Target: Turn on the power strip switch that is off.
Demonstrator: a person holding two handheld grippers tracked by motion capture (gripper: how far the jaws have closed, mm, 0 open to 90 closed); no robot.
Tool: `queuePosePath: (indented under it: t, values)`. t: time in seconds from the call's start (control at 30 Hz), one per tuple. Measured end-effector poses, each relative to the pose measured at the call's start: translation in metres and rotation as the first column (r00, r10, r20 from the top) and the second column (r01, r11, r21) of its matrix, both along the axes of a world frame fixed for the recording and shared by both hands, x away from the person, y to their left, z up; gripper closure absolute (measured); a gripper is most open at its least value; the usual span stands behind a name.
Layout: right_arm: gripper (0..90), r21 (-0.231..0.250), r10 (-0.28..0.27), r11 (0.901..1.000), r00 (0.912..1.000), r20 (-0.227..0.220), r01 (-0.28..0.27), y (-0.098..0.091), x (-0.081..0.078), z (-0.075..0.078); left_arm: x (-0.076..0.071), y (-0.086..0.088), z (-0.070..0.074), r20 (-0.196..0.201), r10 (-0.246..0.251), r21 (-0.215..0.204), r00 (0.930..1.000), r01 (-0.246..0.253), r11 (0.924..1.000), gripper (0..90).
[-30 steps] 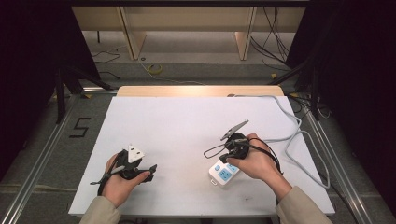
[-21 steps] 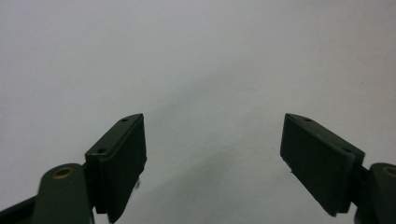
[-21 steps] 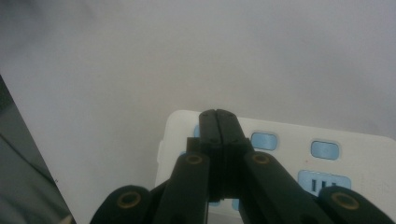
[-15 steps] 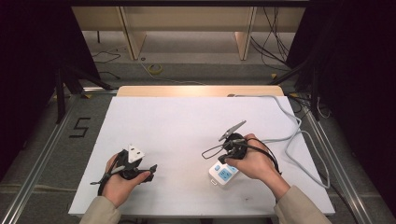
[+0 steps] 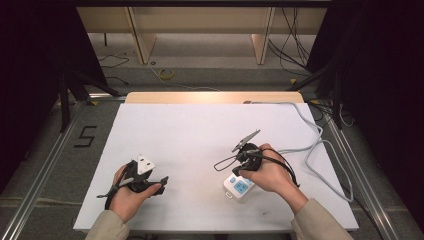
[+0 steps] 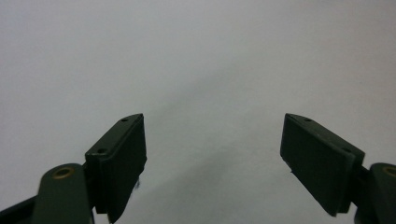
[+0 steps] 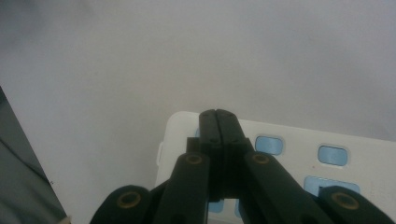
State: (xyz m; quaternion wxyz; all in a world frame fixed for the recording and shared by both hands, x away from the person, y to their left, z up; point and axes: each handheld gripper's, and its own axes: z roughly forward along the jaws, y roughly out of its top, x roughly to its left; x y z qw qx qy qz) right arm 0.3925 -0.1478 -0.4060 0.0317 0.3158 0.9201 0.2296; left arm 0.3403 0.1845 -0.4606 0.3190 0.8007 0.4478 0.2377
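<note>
- On the white table [image 5: 200,135], seen from the high view, a small white device [image 5: 238,189] with pale blue buttons lies near the front edge, right of the middle. The right hand [image 5: 272,175] rests over its far end and holds the right gripper [image 5: 243,170] down against it; whether the tips touch it is hard to tell from here. A grey cable [image 5: 312,145] loops from the table's far right side toward that hand.
- At the front left of the same view, the left hand [image 5: 127,192] holds the left gripper [image 5: 159,182] low over bare table, well apart from the device, with the gripper's grey plate [image 5: 145,164] on top.
- In the left gripper view, the left gripper [image 6: 212,158] has its jaws spread wide over plain white table, with nothing between them.
- In the right gripper view, the right gripper [image 7: 217,114] has its jaws pressed fully together, gripping nothing. Their joined tips sit over the device [image 7: 364,154], near its rounded corner, with blue buttons [image 7: 269,144] just beside them.
</note>
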Motion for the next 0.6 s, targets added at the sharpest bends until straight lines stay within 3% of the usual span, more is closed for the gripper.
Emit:
queuePosePath:
  t: [0.6]
  values:
    - [90.0,-0.02,0.007,0.9998,1.0,-0.007,-0.007,0.0052,0.0018,-0.0046,0.0,-0.0004,-0.0002,-0.002,-0.003,0.003,1.0,0.003,1.0,22.4]
